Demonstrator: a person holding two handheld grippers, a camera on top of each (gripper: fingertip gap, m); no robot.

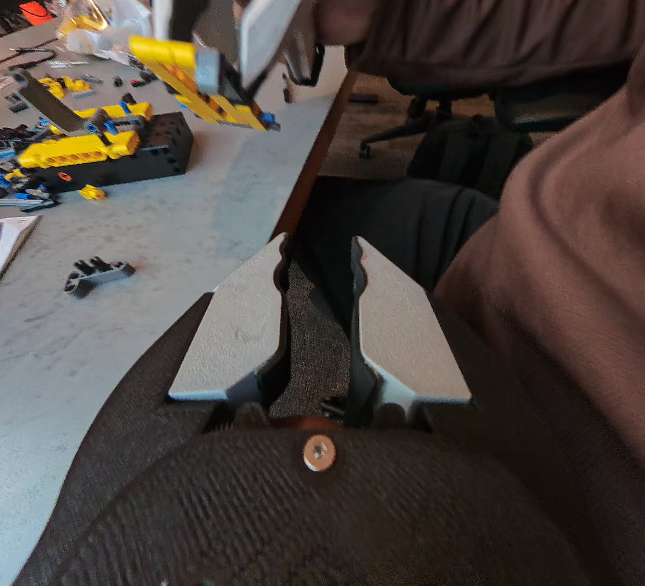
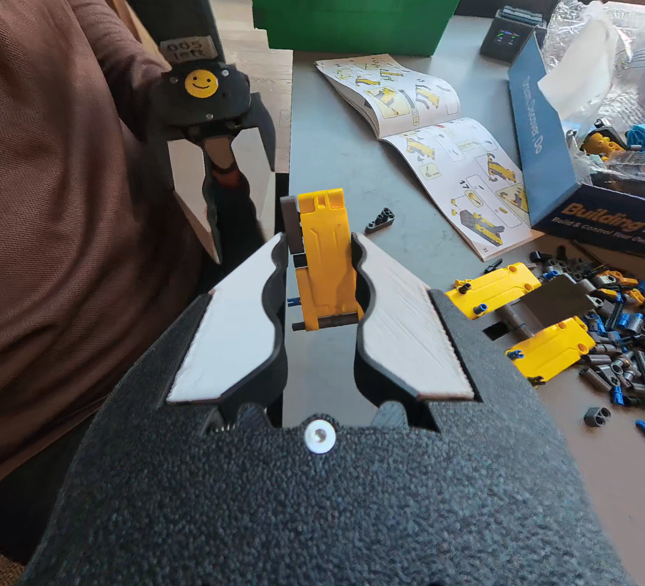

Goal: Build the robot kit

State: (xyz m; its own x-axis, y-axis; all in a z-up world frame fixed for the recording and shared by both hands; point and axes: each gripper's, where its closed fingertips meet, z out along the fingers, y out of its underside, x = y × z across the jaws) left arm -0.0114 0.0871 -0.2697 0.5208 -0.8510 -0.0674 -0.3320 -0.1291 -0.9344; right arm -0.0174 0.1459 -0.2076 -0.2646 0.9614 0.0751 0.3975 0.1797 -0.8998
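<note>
My right gripper (image 2: 319,237) is shut on a yellow panel assembly (image 2: 324,255) with a grey piece and blue pins on its side, held upright above the grey table's (image 2: 331,150) near edge. In the left wrist view it shows at the top, blurred, with the yellow assembly (image 1: 209,91) hanging from it. My left gripper (image 1: 321,243) is open and empty, off the table edge (image 1: 314,157) above a person's lap and brown sleeve. In the right wrist view the left gripper (image 2: 239,230) hangs to the left of the yellow assembly, apart from it.
A partly built yellow and black model (image 2: 523,318) (image 1: 87,147) lies among several loose small parts (image 2: 614,353). A small black connector (image 2: 380,220) (image 1: 97,276) lies alone. An open instruction booklet (image 2: 436,150), blue box (image 2: 544,150), plastic bags (image 2: 593,46) and green bin (image 2: 349,4) stand beyond. From the right gripper's tips to the small black connector (image 2: 380,220) is close to 10 centimetres. Seen from the left wrist view (image 1: 96,261) as well.
</note>
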